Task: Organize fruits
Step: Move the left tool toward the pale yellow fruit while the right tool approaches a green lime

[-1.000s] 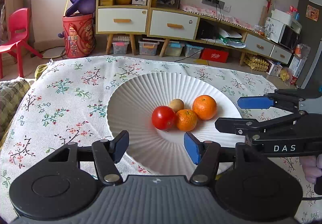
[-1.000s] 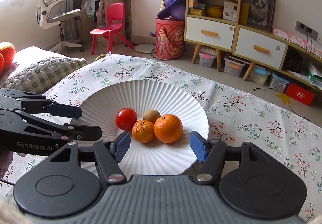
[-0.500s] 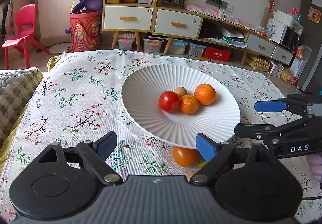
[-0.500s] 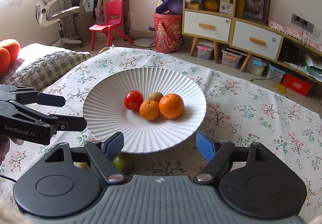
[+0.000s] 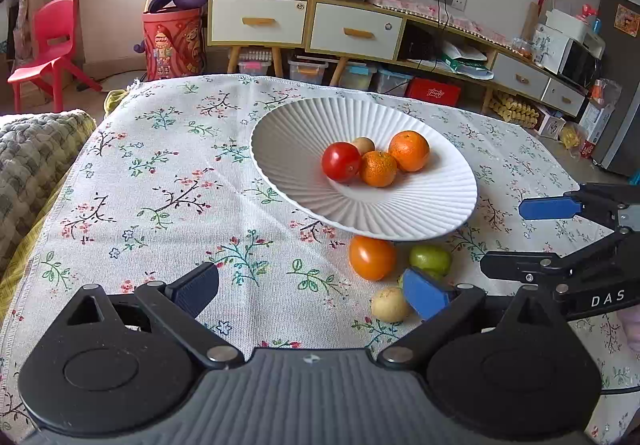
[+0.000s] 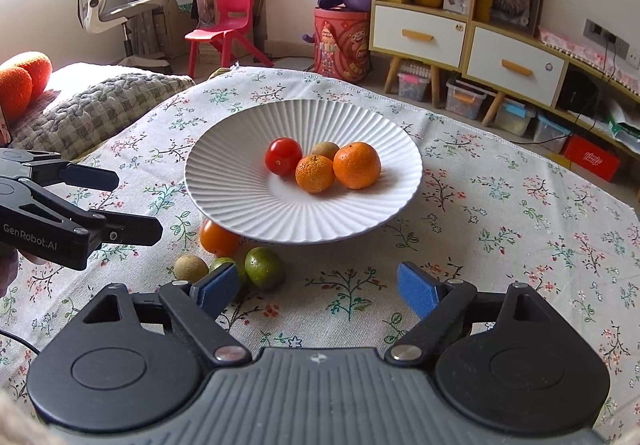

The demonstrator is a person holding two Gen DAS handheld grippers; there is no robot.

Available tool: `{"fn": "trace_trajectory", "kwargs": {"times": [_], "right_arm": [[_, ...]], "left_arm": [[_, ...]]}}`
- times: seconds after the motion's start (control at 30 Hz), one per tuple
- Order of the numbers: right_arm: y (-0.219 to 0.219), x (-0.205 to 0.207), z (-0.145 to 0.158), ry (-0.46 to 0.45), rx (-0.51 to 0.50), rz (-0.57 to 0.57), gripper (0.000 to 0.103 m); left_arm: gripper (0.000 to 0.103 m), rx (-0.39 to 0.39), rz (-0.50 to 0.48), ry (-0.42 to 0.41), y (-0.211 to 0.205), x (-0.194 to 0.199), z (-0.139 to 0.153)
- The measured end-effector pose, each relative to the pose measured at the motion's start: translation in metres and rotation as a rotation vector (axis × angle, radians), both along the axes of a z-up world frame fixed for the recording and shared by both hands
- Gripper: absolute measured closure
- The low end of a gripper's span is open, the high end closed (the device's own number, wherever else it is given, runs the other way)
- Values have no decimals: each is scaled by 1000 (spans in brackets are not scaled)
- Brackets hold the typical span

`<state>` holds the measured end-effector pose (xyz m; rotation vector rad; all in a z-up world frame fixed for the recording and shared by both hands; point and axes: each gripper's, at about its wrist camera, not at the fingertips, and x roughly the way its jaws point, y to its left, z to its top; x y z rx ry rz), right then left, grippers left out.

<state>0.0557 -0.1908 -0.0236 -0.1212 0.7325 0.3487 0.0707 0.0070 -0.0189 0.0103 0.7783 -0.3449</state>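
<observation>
Both claws gaping: left claw [image 5: 312, 291], right claw [image 6: 316, 285] | second lime [image 6: 224, 267] clear only right-view

plate [image 6: 248, 217] 1; tomatoes [image 6: 283, 156] 2; oranges [image 6: 357, 165] 2; limes [image 6: 263, 267] 2

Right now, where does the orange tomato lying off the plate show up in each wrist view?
Left wrist: the orange tomato lies low and right of centre, just below the white plate's near rim, left of a green lime.
Right wrist: the orange tomato lies left of centre, tucked under the plate's near-left rim.
Shared landmark: the red tomato on the plate.
</observation>
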Motion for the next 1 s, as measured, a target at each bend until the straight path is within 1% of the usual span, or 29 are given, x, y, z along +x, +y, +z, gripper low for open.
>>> {"fn": "trace_trajectory", "kwargs": {"times": [0.17,0.4,0.57,0.67,0.77,0.83,0.93,1.0], "right_arm": [[1,-3,-6,15,-4,-4,15],[2,-6,-21,58,-33,-12,15],[3,-7,-28,82,-58,-16,15],[1,-6,-31,94,-66,-27,15],[-1,-5,-33,98,-67,-34,14],[-1,-6,-33,96,-65,-35,14],[-1,-6,-33,91,-65,-33,14],[0,-7,-33,87,-66,-30,14]], "left_arm": [[14,14,-1,28,-1,-5,-11],[14,50,-31,62,-13,-13,-27],[14,97,-51,40,-23,-16,-32],[14,96,-58,31,-27,-17,-32],[24,90,-74,20,-29,-18,-31],[37,93,-90,6,-31,-16,-30],[48,75,-114,0,-32,-16,-29],[60,62,-131,-5,-34,-15,-28]]}}
